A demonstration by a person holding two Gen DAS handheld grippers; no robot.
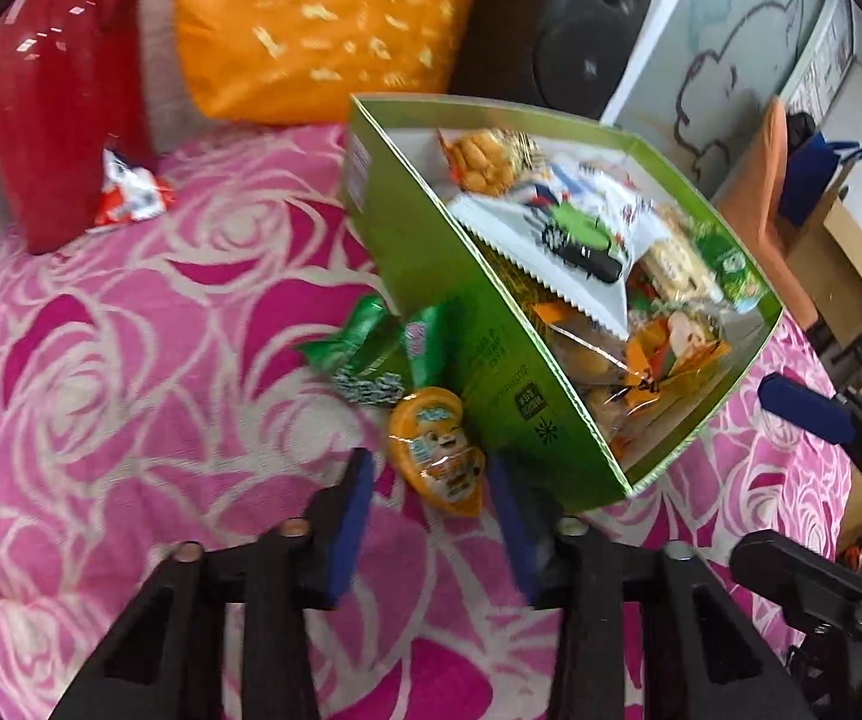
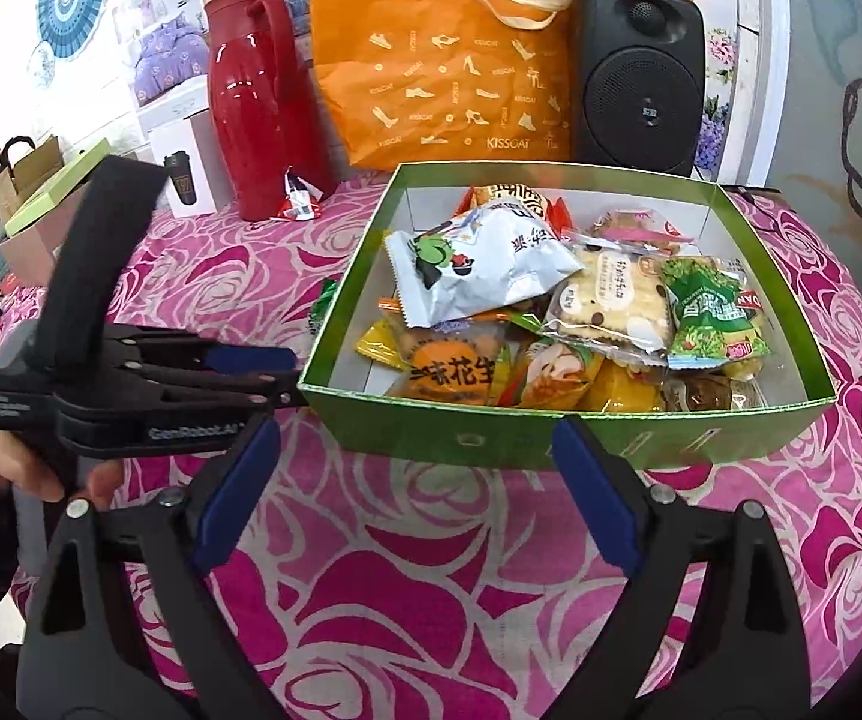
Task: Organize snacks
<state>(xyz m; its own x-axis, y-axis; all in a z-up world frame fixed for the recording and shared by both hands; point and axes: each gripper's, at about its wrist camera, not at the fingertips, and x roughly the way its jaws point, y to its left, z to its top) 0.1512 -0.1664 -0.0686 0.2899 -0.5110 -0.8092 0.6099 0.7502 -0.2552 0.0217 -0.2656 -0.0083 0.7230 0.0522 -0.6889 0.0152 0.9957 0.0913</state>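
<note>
— Fingers of the left hand-held gripper (image 1: pixel 431 480)?
— Spread apart, low over the tabletop (image 1: pixel 131 330), flanking an orange egg-shaped snack (image 1: pixel 439 450) without gripping it.
— And the right hand-held gripper (image 2: pixel 419 480)?
— Also wide apart, empty, just before the green box (image 2: pixel 490 438).
— Other snacks?
— Two green packets (image 1: pixel 371 348) lie against the box's side; a red-and-white wrapper (image 1: pixel 131 195) sits by the red jug (image 1: pixel 59 108). The box is heaped with mixed packets, a white pouch (image 2: pixel 478 270) on top.

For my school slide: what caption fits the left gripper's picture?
Open left gripper nears an orange snack packet beside the green snack box.
</note>
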